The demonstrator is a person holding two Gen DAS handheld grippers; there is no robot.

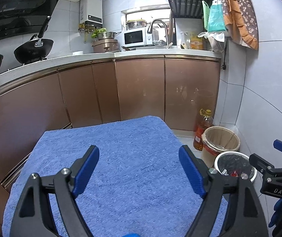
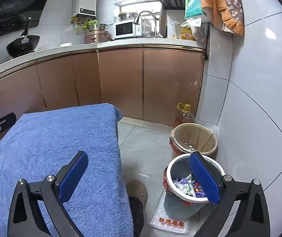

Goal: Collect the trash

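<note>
The left gripper (image 1: 139,169) hangs over a blue towel (image 1: 125,158) draped on a raised surface, its jaws spread wide with nothing between them. The right gripper (image 2: 139,175) sits further right, also released and empty, one finger (image 2: 73,175) above the towel's edge and the other finger (image 2: 204,177) over a white-rimmed bin (image 2: 180,195) on the floor. The trash (image 2: 188,187), a heap of crumpled wrappers in white, purple, green and red, lies inside that bin, which stands just beside the towel-covered surface, near the white tiled wall (image 2: 259,98). Just behind it stands a second bin (image 2: 196,138) with a tan liner, and behind that an oil bottle (image 2: 184,114) against the brown cabinets (image 2: 121,83). A clear tray (image 2: 170,221) with orange pieces lies on the floor under the front of the white-rimmed bin. On the counter (image 2: 121,41) are a wok (image 2: 22,44), a microwave (image 2: 126,28) and a faucet (image 2: 146,19). In the left wrist view the right gripper shows at the right edge, above the white-rimmed bin.
</note>
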